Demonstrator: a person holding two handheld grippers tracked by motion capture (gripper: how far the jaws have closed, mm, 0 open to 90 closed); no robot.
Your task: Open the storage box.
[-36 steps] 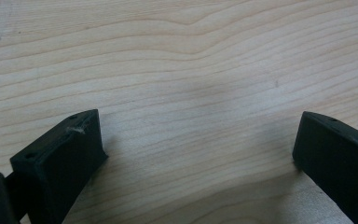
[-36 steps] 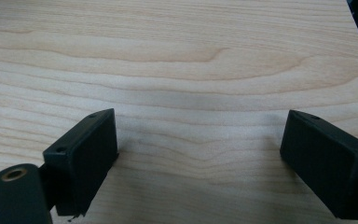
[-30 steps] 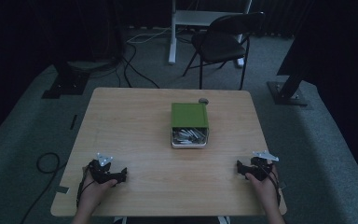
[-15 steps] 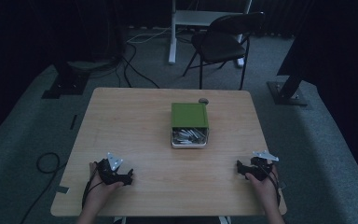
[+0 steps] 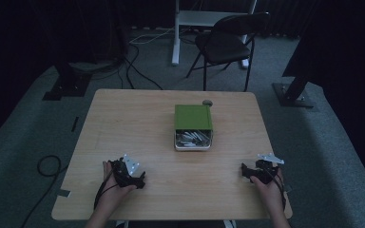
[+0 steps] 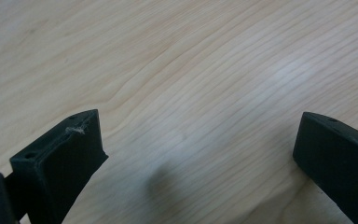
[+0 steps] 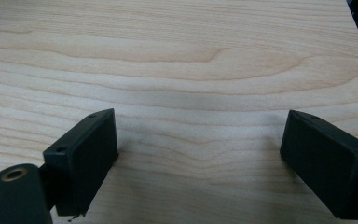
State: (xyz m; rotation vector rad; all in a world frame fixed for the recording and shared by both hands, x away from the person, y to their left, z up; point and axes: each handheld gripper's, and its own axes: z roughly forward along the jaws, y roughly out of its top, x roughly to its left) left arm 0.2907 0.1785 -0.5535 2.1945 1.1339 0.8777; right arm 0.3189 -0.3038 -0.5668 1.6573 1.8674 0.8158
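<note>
High view first: my big wooden table (image 5: 138, 123) holds a green box (image 5: 193, 117) in the middle, far from both grippers. I think it feels hard and light (shiny bits inside may rattle), so I'd grab its sides. My left gripper (image 5: 135, 178) and right gripper (image 5: 248, 172) rest low, jaws wide apart, empty.

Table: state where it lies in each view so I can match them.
High view: the table takes the middle, with the green box at its centre.
Left gripper view: bare wood across the frame, behind the open left gripper.
Right gripper view: wood again, its edge at upper right, behind the open right gripper.
Shared landmark: the pale wood grain.
</note>
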